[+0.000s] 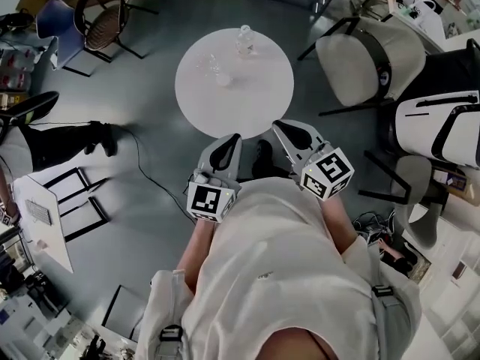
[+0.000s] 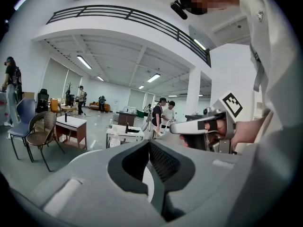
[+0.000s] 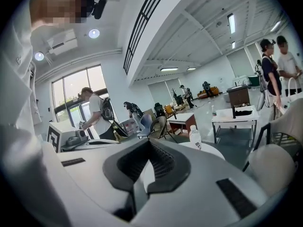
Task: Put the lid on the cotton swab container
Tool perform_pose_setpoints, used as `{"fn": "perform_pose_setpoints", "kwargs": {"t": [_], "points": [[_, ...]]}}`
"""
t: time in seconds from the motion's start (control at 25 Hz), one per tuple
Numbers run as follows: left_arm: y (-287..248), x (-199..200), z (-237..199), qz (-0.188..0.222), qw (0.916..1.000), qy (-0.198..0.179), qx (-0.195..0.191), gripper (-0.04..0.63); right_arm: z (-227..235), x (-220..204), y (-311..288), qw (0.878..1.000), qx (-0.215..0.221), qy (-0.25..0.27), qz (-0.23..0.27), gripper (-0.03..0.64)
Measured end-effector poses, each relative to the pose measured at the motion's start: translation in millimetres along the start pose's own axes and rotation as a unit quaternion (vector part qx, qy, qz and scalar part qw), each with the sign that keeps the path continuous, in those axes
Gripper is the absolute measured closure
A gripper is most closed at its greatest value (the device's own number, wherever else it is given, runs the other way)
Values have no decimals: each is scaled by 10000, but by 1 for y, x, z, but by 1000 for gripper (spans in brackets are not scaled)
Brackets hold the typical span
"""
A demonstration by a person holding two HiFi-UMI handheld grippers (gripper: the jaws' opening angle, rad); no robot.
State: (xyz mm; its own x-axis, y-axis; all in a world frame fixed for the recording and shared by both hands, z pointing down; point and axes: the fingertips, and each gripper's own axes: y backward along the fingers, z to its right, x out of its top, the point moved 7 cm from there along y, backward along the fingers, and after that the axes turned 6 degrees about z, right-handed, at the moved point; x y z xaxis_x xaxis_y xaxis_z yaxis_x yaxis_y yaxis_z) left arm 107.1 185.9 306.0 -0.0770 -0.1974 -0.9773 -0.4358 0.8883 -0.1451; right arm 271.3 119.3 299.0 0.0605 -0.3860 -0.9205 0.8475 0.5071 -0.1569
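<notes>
My head camera looks steeply down on the round table (image 1: 234,81); both gripper cameras face it, level.

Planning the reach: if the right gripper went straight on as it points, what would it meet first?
The right gripper would likely meet the round white table, at its near edge or just over its top; depth is unclear. The bottle stands right of that line.
</notes>
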Motion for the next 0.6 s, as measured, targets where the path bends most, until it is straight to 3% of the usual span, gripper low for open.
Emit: {"fn": "perform_pose_setpoints", "kwargs": {"t": [0.6], "points": [[1,-18,-1,-171,9946,318,974,584,27,-18,-28,9959,691,-90,-574,611]]}}
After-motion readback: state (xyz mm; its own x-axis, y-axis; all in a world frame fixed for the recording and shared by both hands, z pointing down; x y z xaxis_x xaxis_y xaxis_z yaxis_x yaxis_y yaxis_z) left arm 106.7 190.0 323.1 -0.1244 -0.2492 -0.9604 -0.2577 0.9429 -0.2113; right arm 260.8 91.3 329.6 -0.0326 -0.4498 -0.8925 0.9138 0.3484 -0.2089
